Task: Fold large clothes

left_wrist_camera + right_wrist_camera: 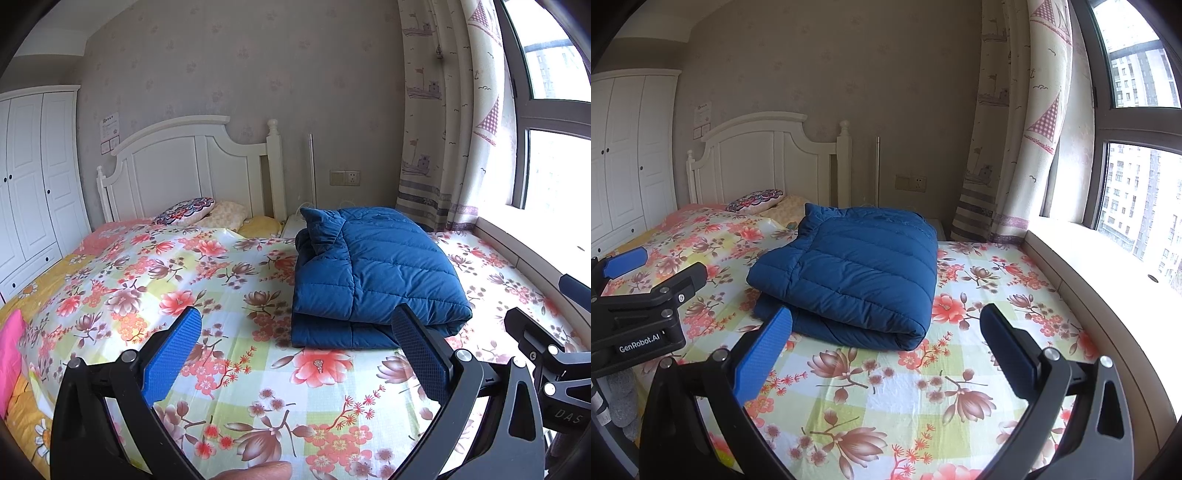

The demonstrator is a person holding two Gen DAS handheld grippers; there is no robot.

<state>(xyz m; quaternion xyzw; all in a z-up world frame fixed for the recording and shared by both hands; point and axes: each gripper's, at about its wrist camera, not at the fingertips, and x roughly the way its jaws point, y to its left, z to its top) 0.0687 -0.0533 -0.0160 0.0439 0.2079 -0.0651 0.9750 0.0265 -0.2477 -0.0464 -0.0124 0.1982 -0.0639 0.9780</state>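
A blue quilted down jacket lies folded into a thick rectangular bundle on the floral bed sheet. My left gripper hovers open over the sheet just in front of the bundle, nothing between its blue pads. My right gripper is also open and empty, with its left pad close to the bundle's near edge. The left gripper's body shows at the left of the right wrist view; the right gripper's body shows at the right of the left wrist view.
A white headboard and patterned pillows sit at the bed's far end. A white wardrobe stands left. The curtain, window sill and window run along the right side. A fingertip shows at the bottom.
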